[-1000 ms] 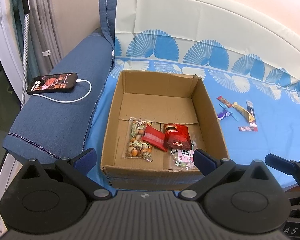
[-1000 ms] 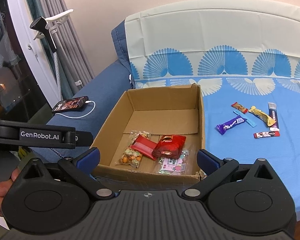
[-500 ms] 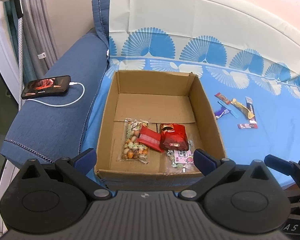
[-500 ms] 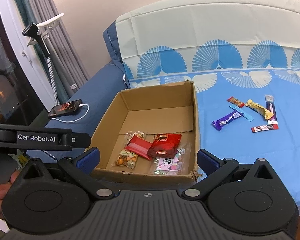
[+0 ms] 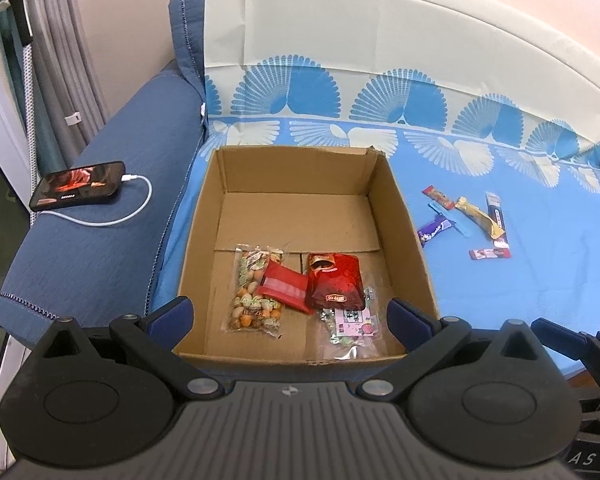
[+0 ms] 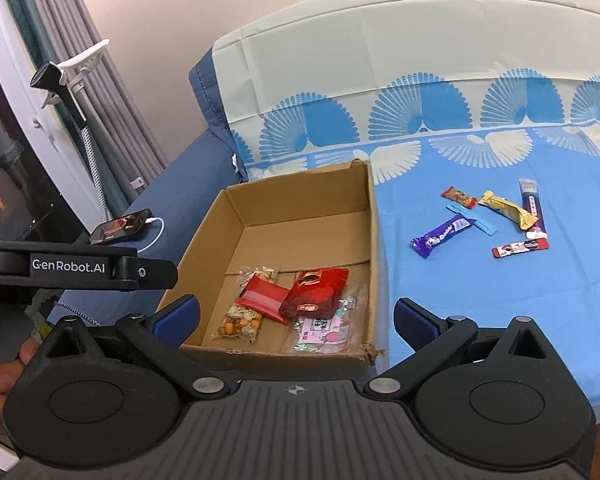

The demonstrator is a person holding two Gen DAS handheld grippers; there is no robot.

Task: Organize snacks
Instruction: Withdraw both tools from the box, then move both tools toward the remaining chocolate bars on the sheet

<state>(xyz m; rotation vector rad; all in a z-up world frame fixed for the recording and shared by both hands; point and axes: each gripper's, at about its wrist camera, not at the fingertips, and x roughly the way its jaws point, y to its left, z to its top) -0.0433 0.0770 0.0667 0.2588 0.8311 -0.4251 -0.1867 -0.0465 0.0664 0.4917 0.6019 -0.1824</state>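
An open cardboard box (image 5: 404,216) (image 6: 374,240) sits on a blue sheet. Inside near the front lie a clear bag of mixed candies (image 5: 254,292), a flat red packet (image 5: 284,286), a red foil bag (image 5: 334,282) (image 6: 314,290) and a clear pink-label bag (image 5: 350,318). Several snack bars lie on the sheet to the right of the box, among them a purple bar (image 5: 436,230) (image 6: 444,234), a gold bar (image 6: 506,208) and a small red bar (image 6: 520,247). My left gripper (image 5: 290,318) and right gripper (image 6: 296,320) are both open and empty, held above the box's near edge.
A phone (image 5: 78,186) on a white charging cable lies on the dark blue sofa arm (image 5: 84,256) left of the box. Curtains and a clip stand (image 6: 66,84) are at far left. The sheet-covered backrest (image 5: 380,64) rises behind.
Both grippers have drawn back and risen slightly, so the box and bars look a little smaller and lower. Nothing was picked up or released.
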